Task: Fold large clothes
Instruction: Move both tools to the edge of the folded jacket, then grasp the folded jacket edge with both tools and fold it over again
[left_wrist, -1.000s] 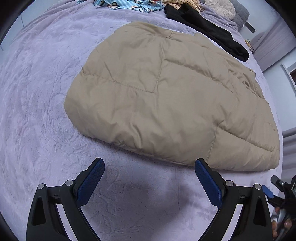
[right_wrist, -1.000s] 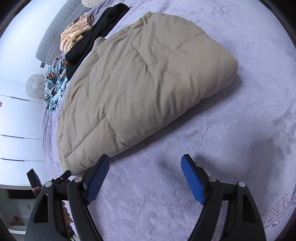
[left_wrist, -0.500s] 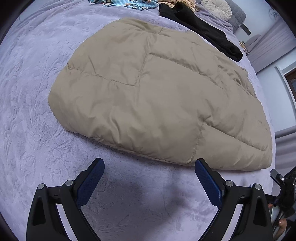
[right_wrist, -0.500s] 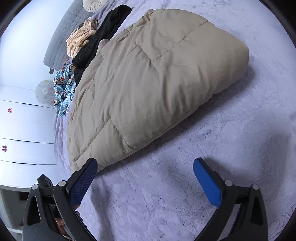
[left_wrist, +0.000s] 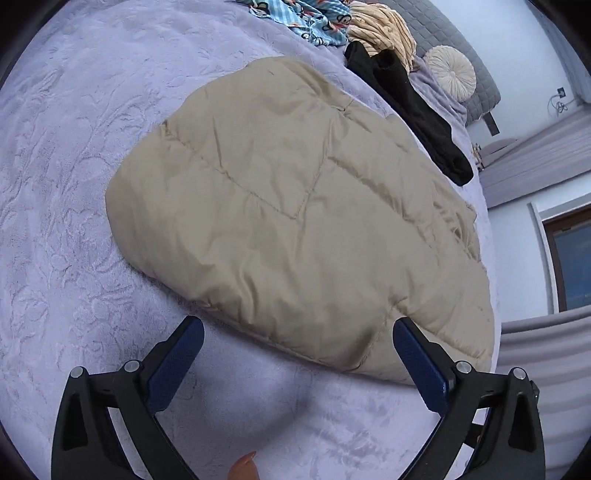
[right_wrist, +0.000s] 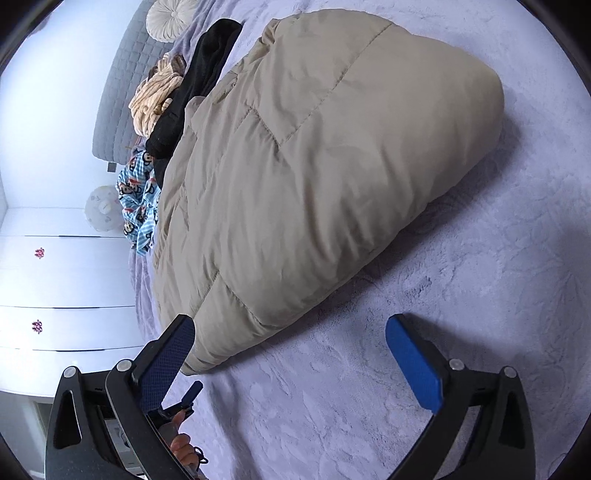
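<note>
A beige quilted puffer coat (left_wrist: 295, 221) lies folded in a thick bundle on the lilac bedspread (left_wrist: 66, 184). It also shows in the right wrist view (right_wrist: 314, 166). My left gripper (left_wrist: 299, 354) is open and empty, its blue-padded fingers just short of the coat's near edge. My right gripper (right_wrist: 291, 350) is open and empty, its left finger beside the coat's near corner, not touching as far as I can tell. The left gripper's tip (right_wrist: 188, 397) shows low in the right wrist view.
A black garment (left_wrist: 410, 110), a tan striped garment (left_wrist: 384, 29) and a blue cartoon-print garment (left_wrist: 314, 18) lie beyond the coat near the grey headboard (left_wrist: 461, 48). A round cream cushion (left_wrist: 450, 72) sits there. White drawers (right_wrist: 55, 295) stand beside the bed.
Both grippers have moved closer to the coat's near edge. The right gripper's jaws have opened wider. The coat has not moved.
</note>
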